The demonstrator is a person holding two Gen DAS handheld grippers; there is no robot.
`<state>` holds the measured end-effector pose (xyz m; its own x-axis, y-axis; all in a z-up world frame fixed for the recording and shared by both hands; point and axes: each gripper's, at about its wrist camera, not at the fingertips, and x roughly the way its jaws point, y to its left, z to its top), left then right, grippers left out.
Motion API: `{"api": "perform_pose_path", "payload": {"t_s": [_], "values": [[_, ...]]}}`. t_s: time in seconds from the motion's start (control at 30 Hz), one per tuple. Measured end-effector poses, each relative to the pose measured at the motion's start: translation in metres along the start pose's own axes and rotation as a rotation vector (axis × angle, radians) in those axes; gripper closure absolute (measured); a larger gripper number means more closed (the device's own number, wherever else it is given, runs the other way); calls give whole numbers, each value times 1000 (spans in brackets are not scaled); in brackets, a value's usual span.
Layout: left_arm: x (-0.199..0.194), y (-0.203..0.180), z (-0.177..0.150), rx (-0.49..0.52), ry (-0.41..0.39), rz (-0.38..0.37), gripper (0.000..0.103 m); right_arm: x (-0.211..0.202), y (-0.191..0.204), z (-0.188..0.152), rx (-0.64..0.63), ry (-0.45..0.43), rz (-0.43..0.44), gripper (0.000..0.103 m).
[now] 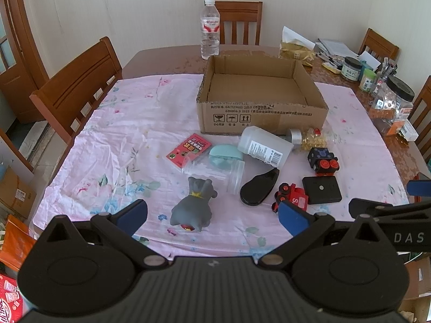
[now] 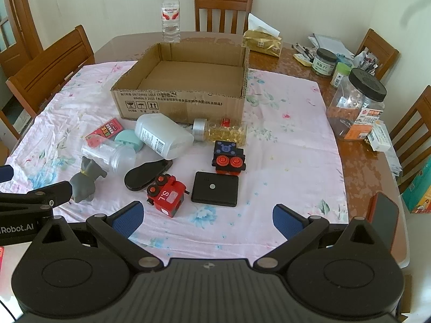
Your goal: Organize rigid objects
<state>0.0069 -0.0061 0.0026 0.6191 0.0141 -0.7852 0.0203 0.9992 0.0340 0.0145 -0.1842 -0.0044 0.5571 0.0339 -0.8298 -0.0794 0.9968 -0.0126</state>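
Both grippers hover over the near table edge, jaws spread wide, nothing held. Left gripper (image 1: 212, 215) sits over the grey dog (image 1: 192, 208); right gripper (image 2: 206, 219) sits just short of the red train (image 2: 167, 195) and black pad (image 2: 215, 188).

Box (image 1: 262, 117) is at 12 o'clock on the pink cloth (image 1: 129, 145), open-topped, nothing inside that I can see. Front wall print: "GB/T29601 2013" partly legible, a second line of numbers ending in 2023, plus fragile / keep dry / this-way-up icons. The rest is Chinese text, too small to read.

Pile lies just in front of the box:
- white bottle (image 2: 163, 136) on its side, barcode label, text unreadable
- capsule jar (image 2: 222, 132) on its side at 1 o'clock of the pile, silver cap, red label
- clear jar (image 2: 107, 153) on its side, touching the teal case (image 2: 128, 140)
- red card (image 1: 192, 149) at 10 o'clock, print unreadable
- black sole-shaped piece (image 2: 146, 172) beside the train
- train roof reads "S.L"
- black-and-red block toy (image 2: 229, 158) behind the pad

Water bottle (image 1: 210, 28) stands behind the box; red-and-white label, brand blurred.

Left gripper body reads "Robot.AI" in the right wrist view; right gripper body shows "DAS" in the left wrist view.
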Motion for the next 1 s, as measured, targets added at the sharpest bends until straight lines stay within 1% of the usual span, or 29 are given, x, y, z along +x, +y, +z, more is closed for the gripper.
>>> {"api": "perform_pose_path", "payload": {"t_s": [0.57,0.67,0.87,1.0], "values": [[0,2,2,11,-12,-7,1,1,0,2,-7,-2,5,0],[3,0,0,16,-17,-14,1,2,-2,2,-1,-8,20,0],[11,1,-7,23,-20,-50,1,9,-6,-2,-7,-11,42,0],[19,2,-14,30,-18,-89,1,14,-8,-4,-15,-21,58,0]]}}
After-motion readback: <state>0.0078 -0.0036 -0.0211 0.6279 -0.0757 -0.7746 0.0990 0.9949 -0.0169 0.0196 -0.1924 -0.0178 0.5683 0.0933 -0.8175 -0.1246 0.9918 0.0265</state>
